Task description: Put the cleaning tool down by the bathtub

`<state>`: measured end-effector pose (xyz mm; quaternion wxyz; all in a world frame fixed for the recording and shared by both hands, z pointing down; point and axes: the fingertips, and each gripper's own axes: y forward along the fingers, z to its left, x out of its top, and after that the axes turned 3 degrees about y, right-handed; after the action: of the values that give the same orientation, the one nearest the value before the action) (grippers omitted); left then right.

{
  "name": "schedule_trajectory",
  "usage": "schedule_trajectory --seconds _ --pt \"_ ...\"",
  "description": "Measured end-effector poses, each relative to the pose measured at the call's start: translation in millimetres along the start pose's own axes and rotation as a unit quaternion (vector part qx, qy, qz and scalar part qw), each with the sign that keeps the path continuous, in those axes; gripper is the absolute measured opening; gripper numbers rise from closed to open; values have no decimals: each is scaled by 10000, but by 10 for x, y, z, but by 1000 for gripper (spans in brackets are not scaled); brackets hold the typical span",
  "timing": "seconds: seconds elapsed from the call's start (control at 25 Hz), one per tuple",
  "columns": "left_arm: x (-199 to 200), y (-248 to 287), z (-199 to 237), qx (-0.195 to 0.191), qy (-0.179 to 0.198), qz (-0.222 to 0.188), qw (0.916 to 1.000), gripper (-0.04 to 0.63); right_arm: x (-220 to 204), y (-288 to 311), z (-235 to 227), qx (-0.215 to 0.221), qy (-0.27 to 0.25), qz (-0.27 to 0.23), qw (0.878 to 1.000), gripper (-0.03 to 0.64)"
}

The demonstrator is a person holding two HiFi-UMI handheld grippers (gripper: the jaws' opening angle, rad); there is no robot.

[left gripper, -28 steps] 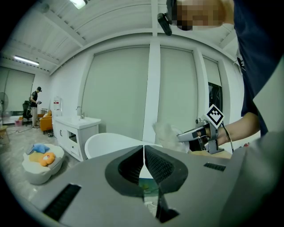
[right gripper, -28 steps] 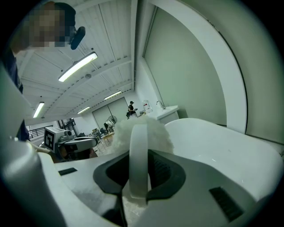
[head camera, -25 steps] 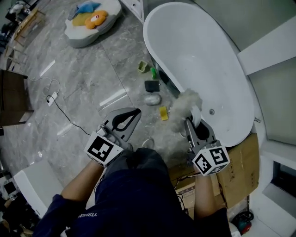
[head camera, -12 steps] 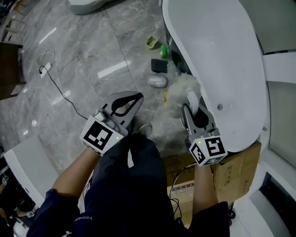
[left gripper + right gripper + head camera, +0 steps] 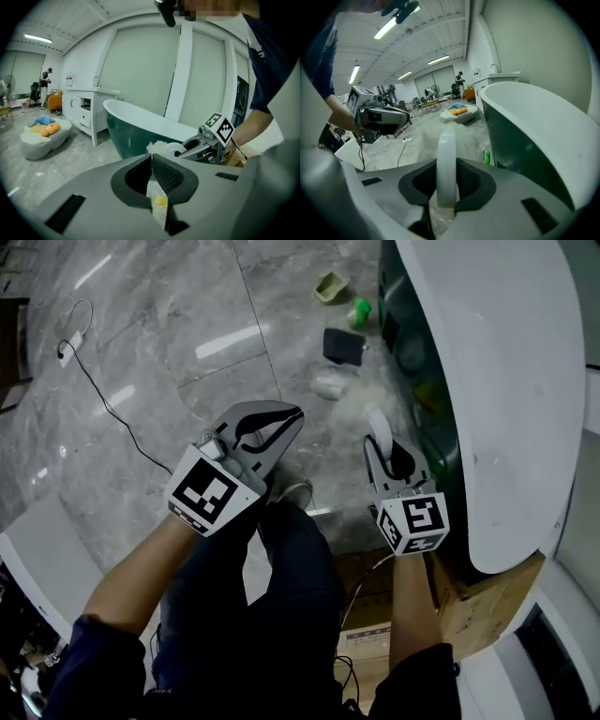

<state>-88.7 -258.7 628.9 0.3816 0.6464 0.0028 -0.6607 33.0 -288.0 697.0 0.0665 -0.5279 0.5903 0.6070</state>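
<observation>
- We hold the cleaning tool (image 5: 375,420) by its white handle (image 5: 446,164) in the right gripper (image 5: 384,448), whose jaws are clamped on the handle from both sides.
- Its fluffy white head (image 5: 352,401) points down and forward over the marble floor (image 5: 169,352), just beside the dark outer wall of the bathtub (image 5: 506,381). We cannot tell whether it touches the floor.
- Our left gripper (image 5: 296,414) hovers to the left of it, jaws together with nothing between them.
- Ahead of us, close to the tub, a dark pad (image 5: 342,345), a green bottle (image 5: 359,312) and a pale green cup (image 5: 330,285) lie on the floor.
</observation>
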Motion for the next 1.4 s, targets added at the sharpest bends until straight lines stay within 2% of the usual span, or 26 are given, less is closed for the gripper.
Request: schedule_trajectory --seconds 0.52,0.8,1.12,1.4 --pt "-1788 749 626 -260 131 393 9988 34 -1477 1450 -316 180 -610 677 9957 89" --pt "-2662 1116 709 -405 199 599 9972 34 -2336 2038 -449 434 -1046 1143 9870 87" --pt "-3299 1460 817 -520 411 682 9955 34 -3201 2618 -517 815 -1543 1691 9700 89" --pt "-3659 1525 915 -507 446 763 9948 34 -3678 2884 -524 999 -1901 2027 9554 89"
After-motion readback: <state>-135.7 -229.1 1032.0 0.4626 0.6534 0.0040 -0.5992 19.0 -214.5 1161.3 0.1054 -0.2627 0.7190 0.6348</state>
